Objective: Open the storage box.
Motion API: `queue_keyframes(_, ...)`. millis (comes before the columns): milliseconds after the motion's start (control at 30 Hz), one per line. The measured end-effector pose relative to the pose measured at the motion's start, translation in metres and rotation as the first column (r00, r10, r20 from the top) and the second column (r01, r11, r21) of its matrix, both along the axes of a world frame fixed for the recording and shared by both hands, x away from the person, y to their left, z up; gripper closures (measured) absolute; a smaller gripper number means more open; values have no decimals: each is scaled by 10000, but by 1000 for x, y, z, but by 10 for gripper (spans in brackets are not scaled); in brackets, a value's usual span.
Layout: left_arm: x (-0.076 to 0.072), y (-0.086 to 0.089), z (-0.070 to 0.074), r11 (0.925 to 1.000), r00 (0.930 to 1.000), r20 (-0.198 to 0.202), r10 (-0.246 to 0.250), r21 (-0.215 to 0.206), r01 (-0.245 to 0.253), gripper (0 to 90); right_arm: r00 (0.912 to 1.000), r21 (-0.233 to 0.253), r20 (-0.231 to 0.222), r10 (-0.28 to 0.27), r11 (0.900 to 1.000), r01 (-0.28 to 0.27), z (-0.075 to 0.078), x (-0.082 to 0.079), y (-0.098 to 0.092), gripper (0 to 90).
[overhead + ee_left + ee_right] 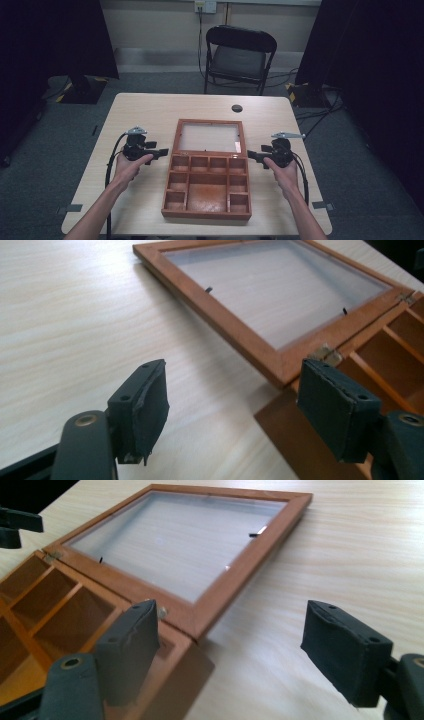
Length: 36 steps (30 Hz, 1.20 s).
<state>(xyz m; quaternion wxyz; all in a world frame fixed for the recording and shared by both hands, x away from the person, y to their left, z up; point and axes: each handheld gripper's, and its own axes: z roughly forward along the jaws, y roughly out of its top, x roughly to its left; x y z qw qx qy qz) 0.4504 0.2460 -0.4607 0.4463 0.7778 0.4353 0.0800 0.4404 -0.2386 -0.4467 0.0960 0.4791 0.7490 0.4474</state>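
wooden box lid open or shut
Open: the glass-paned lid lies folded back flat on the table, and the wooden box shows its empty compartments.

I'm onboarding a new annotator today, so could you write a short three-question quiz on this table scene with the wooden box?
1. True or false: the glass-paned lid of the brown wooden compartment box is shut over the compartments.
2. Multiple choice: the left tongs and right tongs are A) both clamped on the lid, B) both open, one at each side of the box, near its hinge line, C) resting inside the large compartment.
3. Fill in: beyond the pale wooden table stands a black folding ____.

Key: 1 false, the lid lies flat open on the table beyond the compartments. 2 B. 3 chair.
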Motion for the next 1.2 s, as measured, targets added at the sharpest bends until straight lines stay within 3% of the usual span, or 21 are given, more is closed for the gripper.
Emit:
queue_keyframes(133,-10,8,-2,9993,10000,12,29,380,-30,252,9998,-380,95,-174,9991,178,3,-15,-11,191)
queue_keyframes(200,-15,11,-4,9995,10000,-34,0,301,1,232,9994,-454,137,-308,9985,314,4,-23,-17,180)
queue_keyframes(267,-19,14,-6,9988,9999,-85,105,478,-101,219,9990,-483,204,-407,9980,416,3,-30,-23,180)
queue_keyframes(433,-30,18,-6,9966,10000,27,35,828,-37,164,9978,-675,-67,-663,9956,657,-3,-44,-34,171)
queue_keyframes(533,-38,21,-8,9877,9995,-41,312,1536,-302,165,9968,-829,-164,-777,9936,761,-8,-52,-40,171)
queue_keyframes(667,-47,34,-15,9791,9957,-350,855,1879,-775,180,9950,-1346,-415,-914,9872,851,-15,-62,-45,161)
queue_keyframes(767,-53,42,-20,9758,9943,-467,959,2014,-847,192,9934,-1508,-520,-1023,9841,935,-20,-69,-48,163)
queue_keyframes(900,-64,48,-25,9492,9917,-340,1237,2955,-1083,210,9895,-1951,-778,-1220,9752,1049,-28,-75,-51,168)
queue_keyframes(1033,-70,48,-31,9372,9921,185,1238,3265,-1230,194,9870,-2534,-875,-1348,9612,1089,-38,-79,-49,160)
queue_keyframes(1133,-69,47,-39,9494,9883,800,1298,2776,-1471,119,9845,-2986,-322,-1722,9417,1549,-42,-82,-43,154)
queue_keyframes(1167,-69,48,-42,9516,9874,911,1294,2684,-1494,89,9840,-3143,-134,-1777,9349,1646,-44,-83,-41,152)
queue_keyframes(1200,-68,49,-41,9490,9878,891,1278,2784,-1479,65,9828,-3374,49,-1847,9248,1755,-45,-84,-38,134)
